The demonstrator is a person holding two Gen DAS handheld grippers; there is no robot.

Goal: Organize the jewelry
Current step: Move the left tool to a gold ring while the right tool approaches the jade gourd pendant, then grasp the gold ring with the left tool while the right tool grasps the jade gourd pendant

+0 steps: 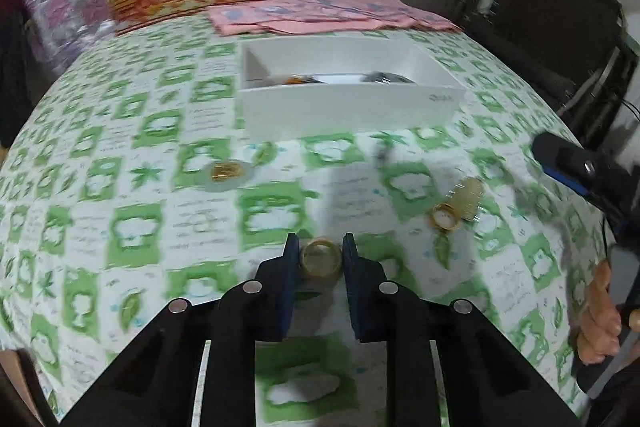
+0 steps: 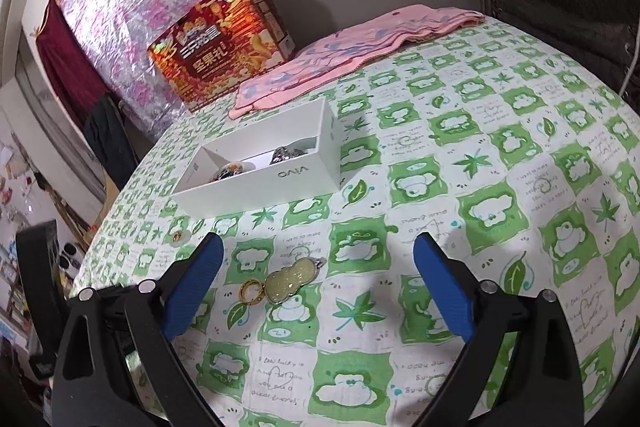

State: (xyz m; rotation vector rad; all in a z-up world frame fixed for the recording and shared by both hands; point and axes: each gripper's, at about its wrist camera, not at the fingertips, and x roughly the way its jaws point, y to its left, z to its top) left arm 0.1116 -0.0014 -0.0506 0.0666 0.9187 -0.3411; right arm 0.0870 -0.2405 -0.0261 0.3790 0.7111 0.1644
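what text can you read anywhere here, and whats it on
"vivo", seen upside down: side of the white box.
"三只松鼠" and "坚果礼": front of the red gift box.
"I want to make you happy": tablecloth print; its other script lines are too small to read.
Left wrist view: all print blurred.

The left wrist view is taken low and close over the green-patterned tablecloth (image 1: 120, 187), aimed along the fingers toward the white box (image 1: 348, 107) and the far wall. The right wrist view is set higher and farther right, angled left across the same tablecloth (image 2: 480, 187). Shared by both views are the white box (image 2: 272, 179), the pink folded cloth (image 1: 320, 11), the red gift box (image 2: 224, 47) and the gold ring (image 2: 251, 290).
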